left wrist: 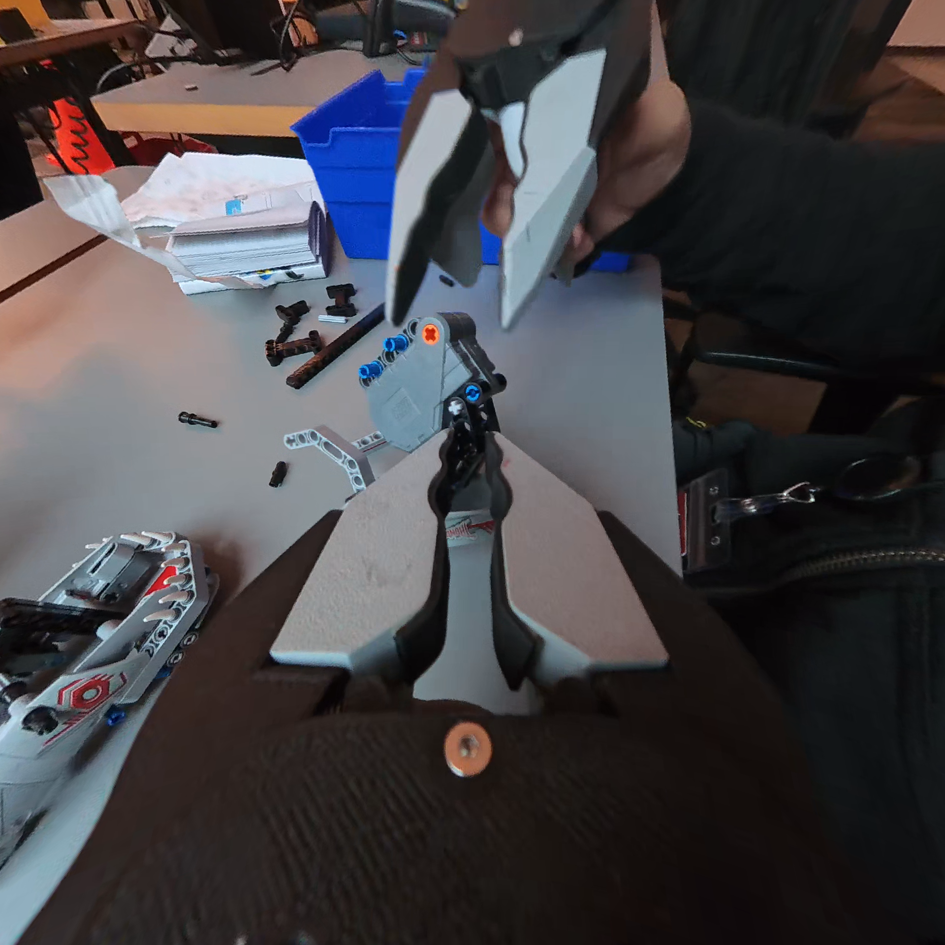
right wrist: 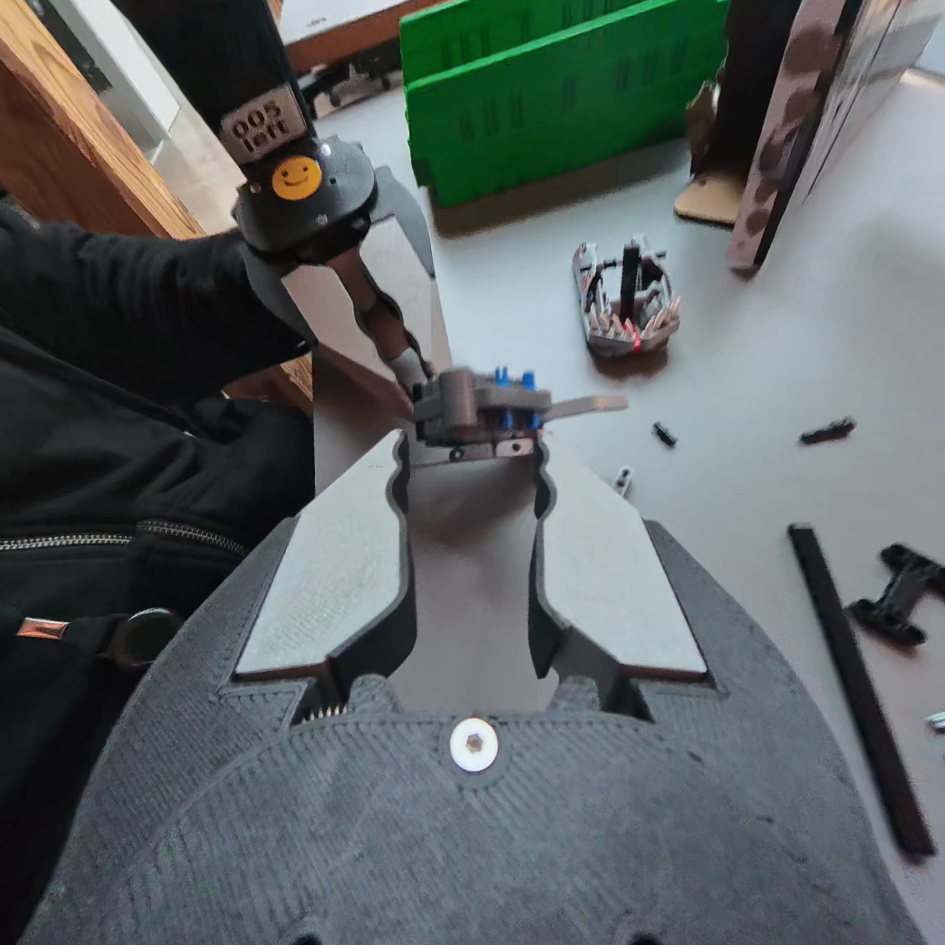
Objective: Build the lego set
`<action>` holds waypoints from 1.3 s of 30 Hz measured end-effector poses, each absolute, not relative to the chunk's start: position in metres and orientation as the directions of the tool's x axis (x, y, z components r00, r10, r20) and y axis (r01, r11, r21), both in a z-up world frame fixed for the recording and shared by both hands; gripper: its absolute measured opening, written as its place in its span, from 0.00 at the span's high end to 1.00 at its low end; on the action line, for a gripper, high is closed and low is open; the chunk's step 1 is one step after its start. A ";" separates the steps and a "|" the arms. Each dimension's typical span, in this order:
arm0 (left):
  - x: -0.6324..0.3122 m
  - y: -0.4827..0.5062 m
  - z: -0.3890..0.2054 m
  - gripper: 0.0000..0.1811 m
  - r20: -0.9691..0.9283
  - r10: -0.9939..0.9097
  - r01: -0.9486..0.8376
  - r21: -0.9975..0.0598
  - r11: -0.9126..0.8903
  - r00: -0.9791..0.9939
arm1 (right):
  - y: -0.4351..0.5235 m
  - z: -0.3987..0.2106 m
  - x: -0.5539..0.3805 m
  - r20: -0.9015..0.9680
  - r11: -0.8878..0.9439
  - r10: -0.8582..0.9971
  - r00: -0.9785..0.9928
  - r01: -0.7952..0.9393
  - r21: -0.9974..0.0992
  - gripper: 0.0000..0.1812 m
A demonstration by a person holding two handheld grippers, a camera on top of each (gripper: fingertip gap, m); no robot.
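Left gripper (left wrist: 468,440) clamps the grey lego assembly (left wrist: 414,388) (blue pins up) above the table (left wrist: 128,383). Right gripper (right wrist: 470,450) gapes wide, empty, hovering at the assembly's 6 o'clock in its own view.

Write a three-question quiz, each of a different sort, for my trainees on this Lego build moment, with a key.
1. True or false: the left gripper is shut on the grey motor assembly.
2. Multiple choice: the right gripper is A) shut on a black beam, B) open and empty, C) out of view.
3. Fill in: the toothed jaw model rests on the ____.

Key: 1 true, it pinches the assembly's black liftarm end. 2 B. 3 table.
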State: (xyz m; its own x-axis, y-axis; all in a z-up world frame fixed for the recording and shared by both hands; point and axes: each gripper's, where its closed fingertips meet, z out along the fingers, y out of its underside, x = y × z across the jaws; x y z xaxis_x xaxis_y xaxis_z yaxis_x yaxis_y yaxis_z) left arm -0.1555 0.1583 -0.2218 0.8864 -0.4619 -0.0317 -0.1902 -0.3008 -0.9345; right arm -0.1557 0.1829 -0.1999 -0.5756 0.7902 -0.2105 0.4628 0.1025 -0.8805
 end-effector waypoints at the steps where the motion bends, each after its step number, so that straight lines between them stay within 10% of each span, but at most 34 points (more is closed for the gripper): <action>1: -0.157 0.160 -0.221 0.96 -0.027 -0.452 -0.177 -0.939 -0.294 0.892 | 0.181 -0.208 -0.153 -0.234 0.087 0.790 -0.567 0.482 -0.872 0.74; 13: -0.158 0.167 -0.206 0.96 0.168 -0.394 0.080 -0.970 -0.228 0.904 | 0.157 -0.210 -0.161 -0.387 -0.134 0.738 -0.553 0.441 -0.887 0.95; 39: -0.196 0.154 -0.191 1.00 0.299 -0.212 0.275 -0.952 -0.134 0.930 | 0.213 -0.177 -0.152 -0.464 -0.315 0.709 -0.531 0.350 -0.882 0.98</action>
State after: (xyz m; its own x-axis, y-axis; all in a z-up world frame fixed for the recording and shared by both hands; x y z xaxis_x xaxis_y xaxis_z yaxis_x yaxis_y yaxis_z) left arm -0.1960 0.1539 -0.1915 0.9305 -0.2117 0.2990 0.2754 -0.1340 -0.9519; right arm -0.1516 0.2134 -0.1768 -0.5315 0.7088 -0.4638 0.3501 -0.3147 -0.8822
